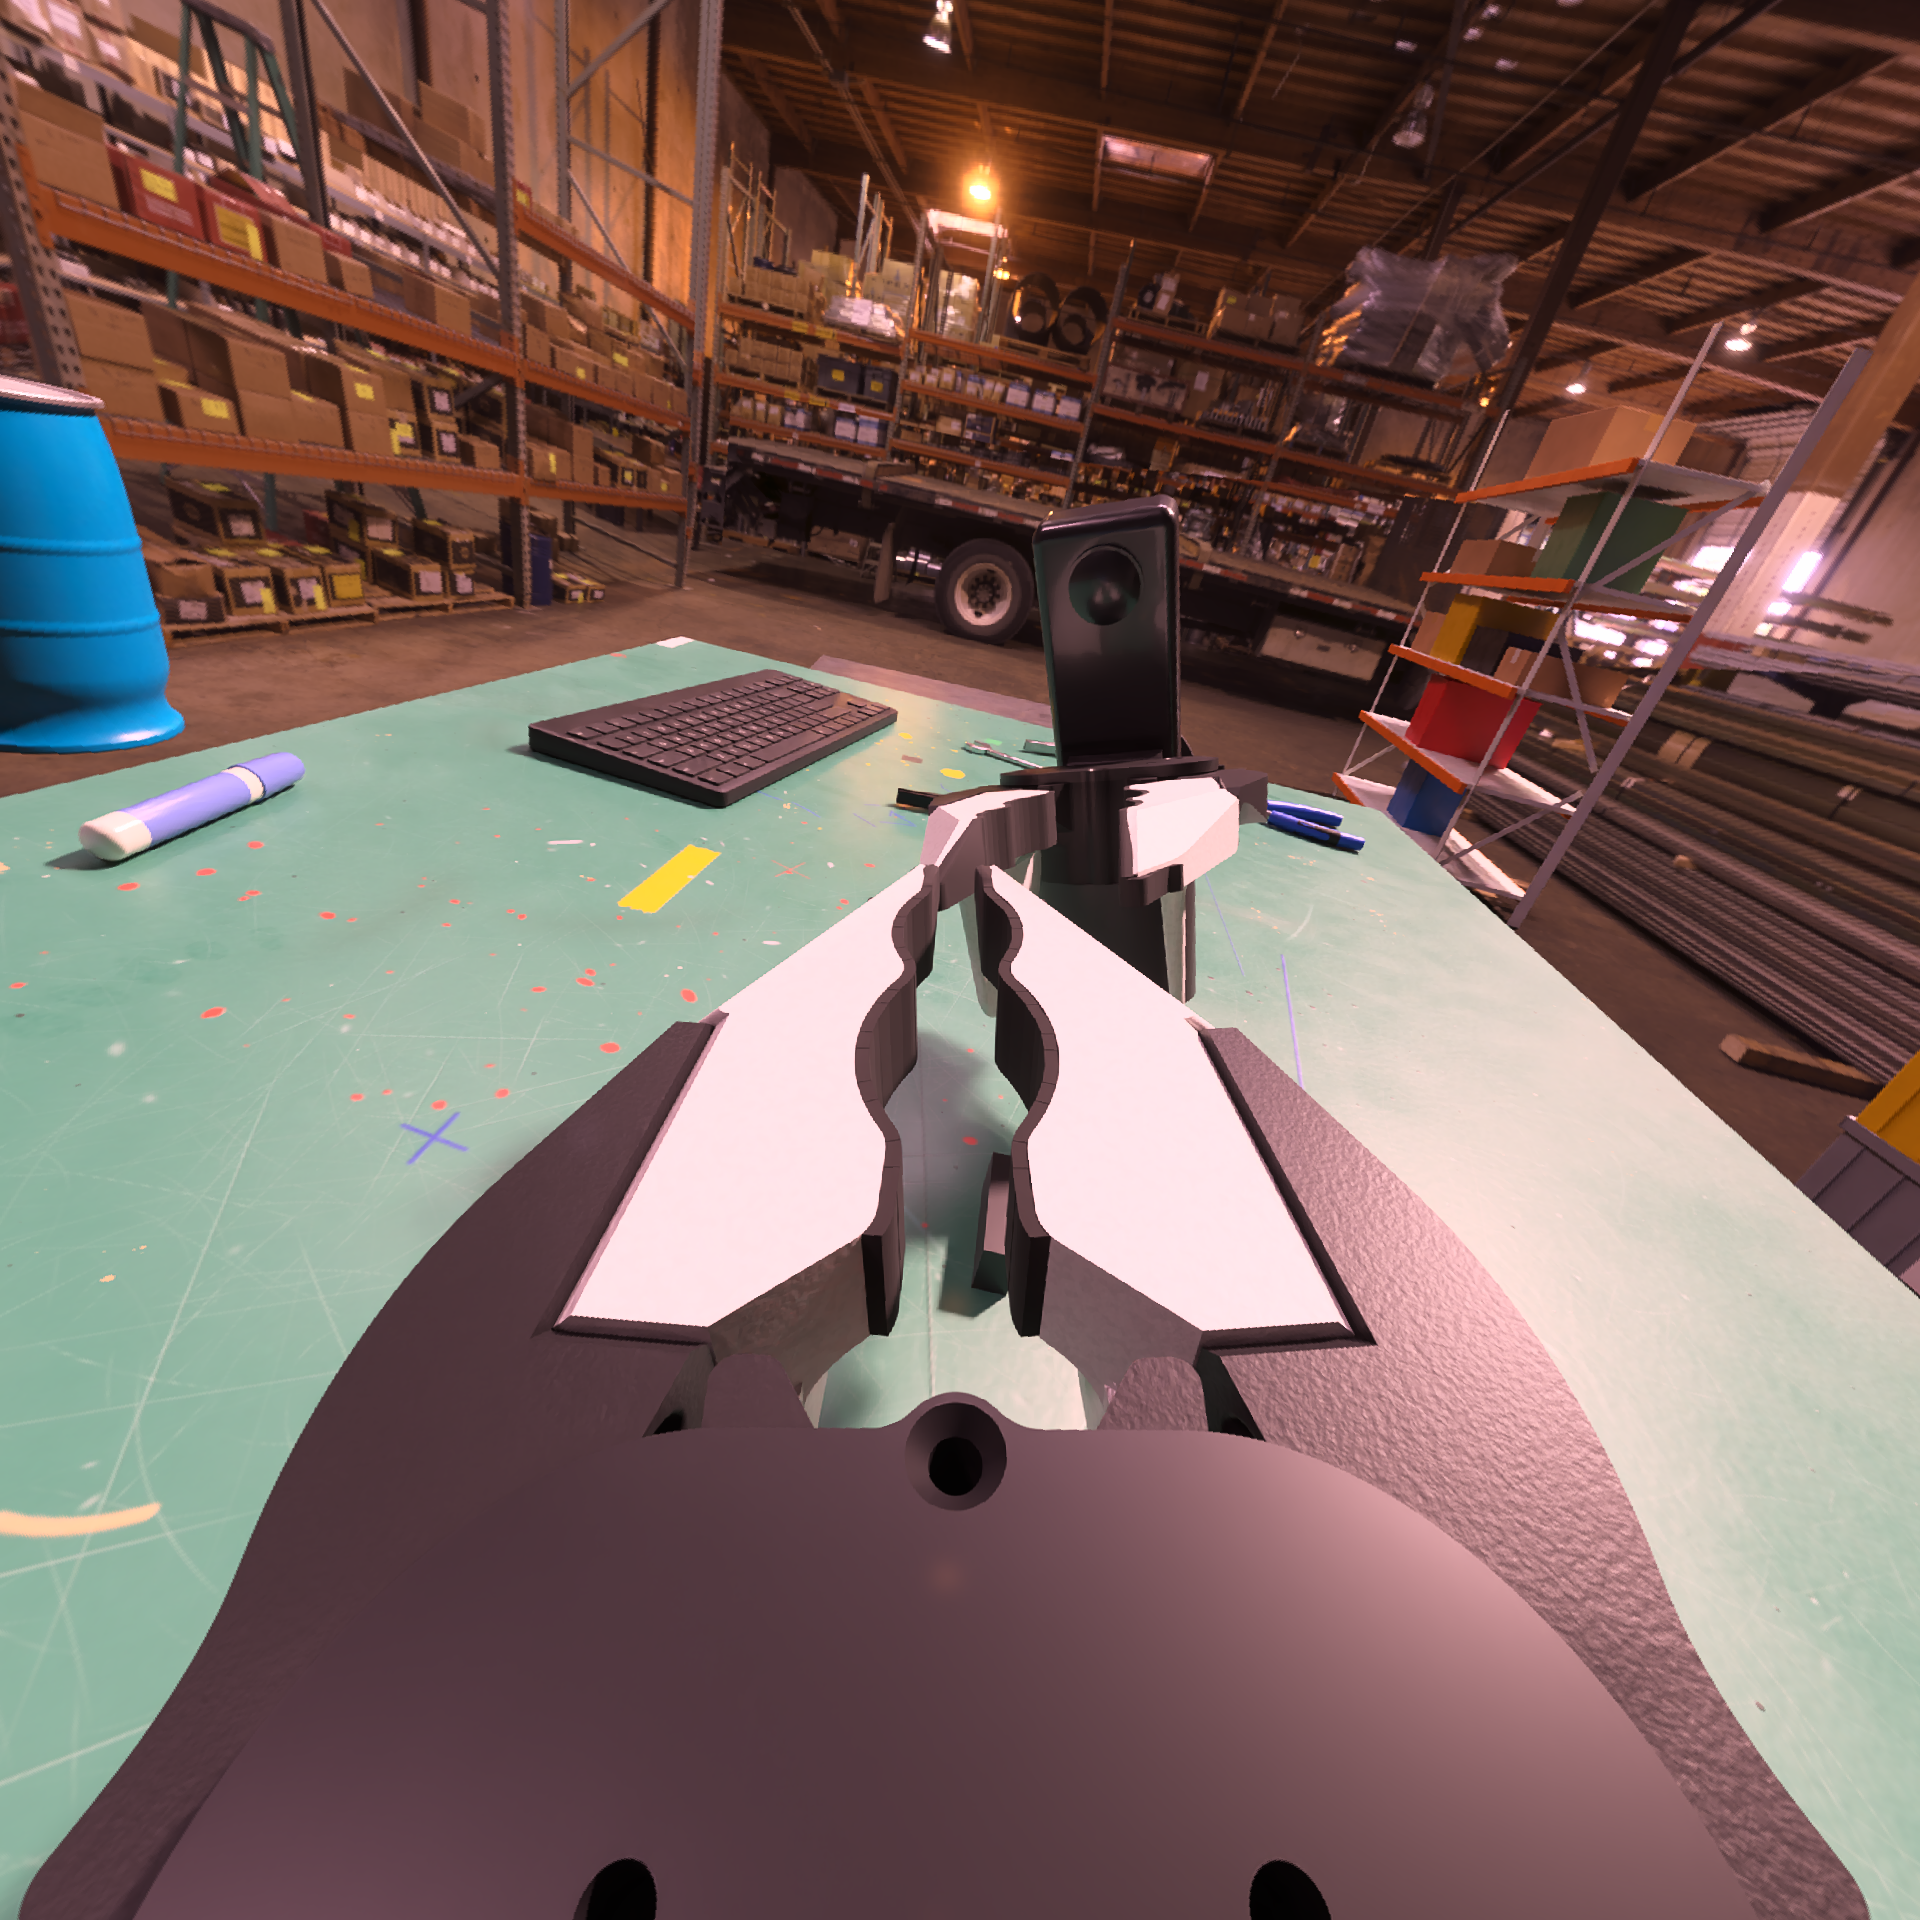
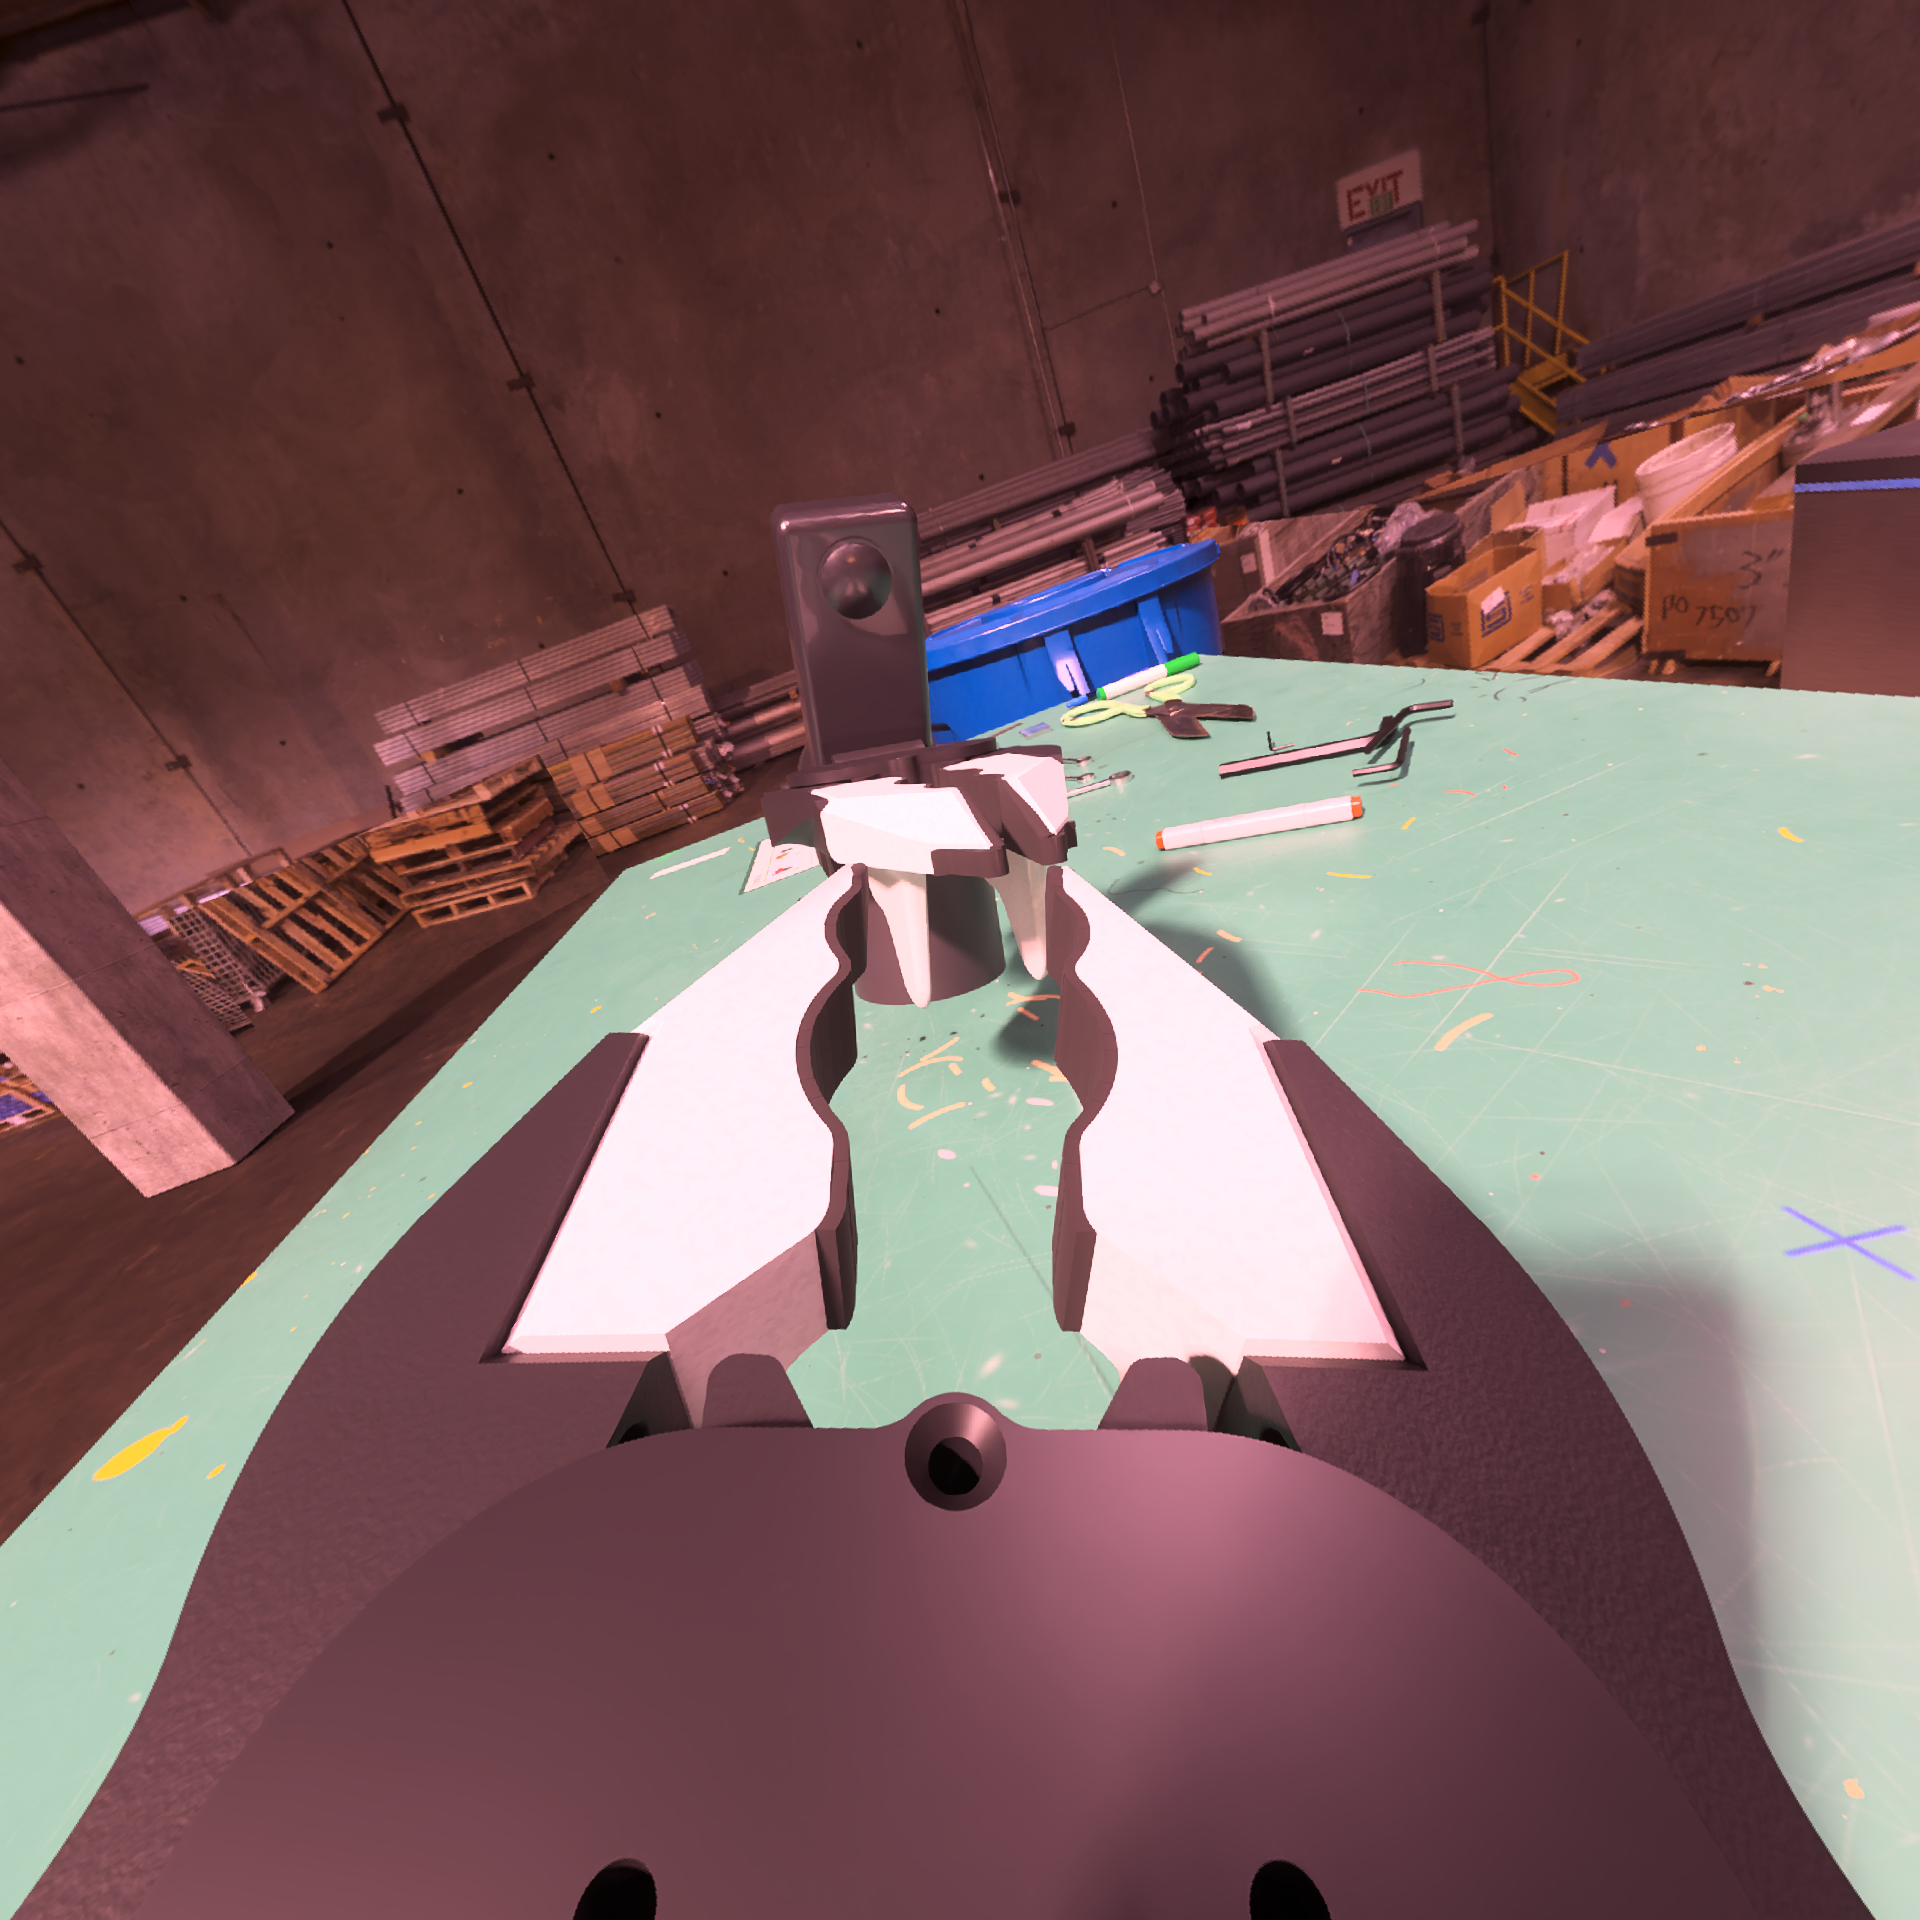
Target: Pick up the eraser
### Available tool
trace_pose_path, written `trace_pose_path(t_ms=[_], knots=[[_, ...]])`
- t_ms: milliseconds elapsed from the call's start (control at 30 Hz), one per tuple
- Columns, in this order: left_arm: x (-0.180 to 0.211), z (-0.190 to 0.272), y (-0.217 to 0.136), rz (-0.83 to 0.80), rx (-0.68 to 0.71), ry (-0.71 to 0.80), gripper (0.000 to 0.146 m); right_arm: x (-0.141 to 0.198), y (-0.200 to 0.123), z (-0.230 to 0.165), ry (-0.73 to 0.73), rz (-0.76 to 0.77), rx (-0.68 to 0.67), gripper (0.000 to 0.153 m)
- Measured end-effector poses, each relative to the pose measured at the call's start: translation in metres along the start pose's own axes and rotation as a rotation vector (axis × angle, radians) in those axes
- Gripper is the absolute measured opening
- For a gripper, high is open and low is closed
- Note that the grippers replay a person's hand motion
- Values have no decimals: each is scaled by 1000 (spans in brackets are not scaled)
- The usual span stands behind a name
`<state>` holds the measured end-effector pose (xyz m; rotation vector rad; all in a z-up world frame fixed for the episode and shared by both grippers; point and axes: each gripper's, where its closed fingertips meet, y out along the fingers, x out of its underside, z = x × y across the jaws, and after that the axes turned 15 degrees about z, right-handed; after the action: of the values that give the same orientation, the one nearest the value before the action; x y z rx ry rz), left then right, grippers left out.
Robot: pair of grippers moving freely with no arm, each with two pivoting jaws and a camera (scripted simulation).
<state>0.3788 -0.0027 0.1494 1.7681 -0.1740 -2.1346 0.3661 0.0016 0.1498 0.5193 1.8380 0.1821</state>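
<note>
- Left hand-held gripper [image 1: 956, 881]: its two white fingers are drawn almost together, with only a narrow slit between the tips and nothing between them.
- Farther back in the gap, a small dark block [image 1: 994, 1221] stands against the inner edge of the right-side finger. It is clear of the other finger, so it is not clamped. It may be the eraser, but I cannot tell, nor whether it rests on the tabletop [image 1: 312, 1039].
- Right hand-held gripper [image 2: 956, 883]: the fingers are spread wide and hold nothing, with bare green tabletop [image 2: 1558, 1143] between them. Each gripper points toward the other.
- On the tabletop in the left wrist view are a black keyboard [image 1: 717, 732] and, well to its left, a purple and white marker [image 1: 192, 805].
- In the right wrist view a white marker with orange ends [image 2: 1257, 821] lies near yellow-green scissors [image 2: 1127, 709] and dark hex keys [image 2: 1340, 743].
- Containers: a blue barrel [image 1: 62, 582] stands on the floor beyond the tabletop's left edge, and a blue tub [image 2: 1081, 623] sits past the far edge. What either holds is hidden. Open cardboard boxes [image 2: 1486, 603] hold pale scraps.
</note>
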Motion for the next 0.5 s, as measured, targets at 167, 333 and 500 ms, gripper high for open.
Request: trace_pose_path(t_ms=[167,333,500], knots=[[0,-4,-2,-15,-17,41,7,-9,-16,14,-59,-56,60,34],[34,-28,-23,-346,-84,233,6,37,-78,41,-200,-557,244,28],[62,-29,-40,-560,-100,376,7,95,-92,23,-99,-767,236,31]])
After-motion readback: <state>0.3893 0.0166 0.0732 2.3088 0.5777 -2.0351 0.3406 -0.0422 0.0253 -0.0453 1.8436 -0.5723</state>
